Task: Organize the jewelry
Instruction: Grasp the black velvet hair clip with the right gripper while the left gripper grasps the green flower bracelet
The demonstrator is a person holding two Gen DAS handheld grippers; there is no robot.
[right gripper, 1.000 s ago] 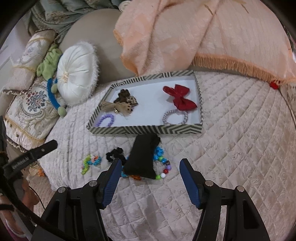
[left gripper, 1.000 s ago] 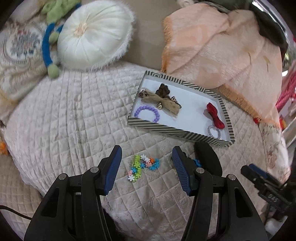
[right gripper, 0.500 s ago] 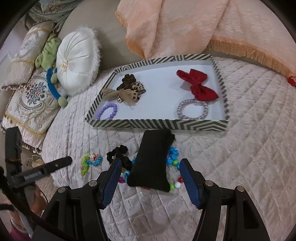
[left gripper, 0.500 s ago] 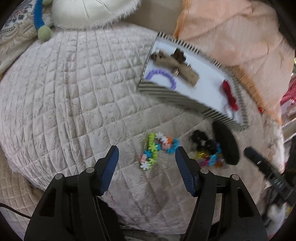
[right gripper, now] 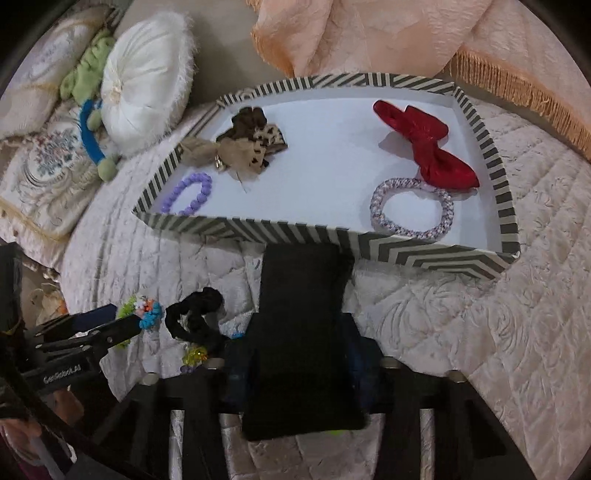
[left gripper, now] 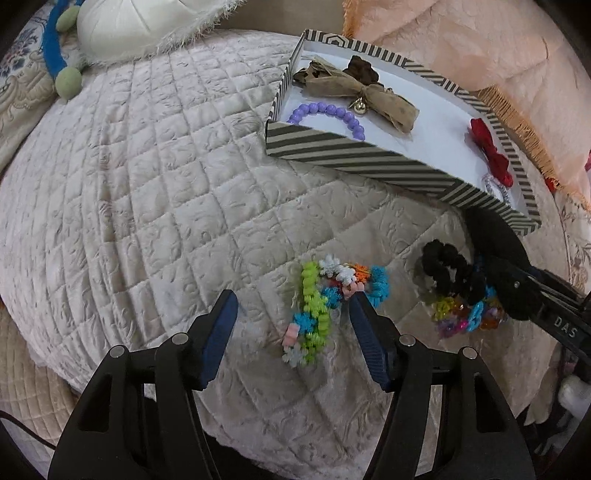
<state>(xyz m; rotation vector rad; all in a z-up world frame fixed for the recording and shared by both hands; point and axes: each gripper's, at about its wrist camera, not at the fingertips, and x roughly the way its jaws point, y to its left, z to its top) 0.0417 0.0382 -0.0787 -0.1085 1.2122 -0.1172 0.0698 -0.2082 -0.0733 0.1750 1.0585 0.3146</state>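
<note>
On the quilted bed cover (left gripper: 155, 192), just in front of the striped tray (right gripper: 258, 227), the loose jewelry lies in two small heaps. The left gripper (left gripper: 291, 314) hangs low over the flower-bead bracelet (left gripper: 321, 299), its jaws spread wide after a slight narrowing — the bracelet lies between them, the right-hand pad at its edge, the other pad well clear, so nothing is clasped. The right gripper (right gripper: 295, 354) has just been closing its jaws around the black pouch (right gripper: 303, 332); the blue pads sit against both sides of the pouch and appear to pinch it, though motion blur softens the contact. Beside the pouch lie a black scrunchie (right gripper: 195, 317) and a heap of bright translucent beads (left gripper: 465, 314), partly under the pouch. Inside the tray rest a purple bead bracelet (right gripper: 192, 194), a tan bow with a small bell (left gripper: 354, 90), a brown scrunchie (right gripper: 251, 120), a red bow (right gripper: 428, 147) and a braided pastel hair tie (right gripper: 412, 210) — the hair tie touching the red bow. A white round cushion (right gripper: 144, 99) sits beyond the tray's left end, and a peach fringed blanket (right gripper: 369, 33) lies behind it.
</note>
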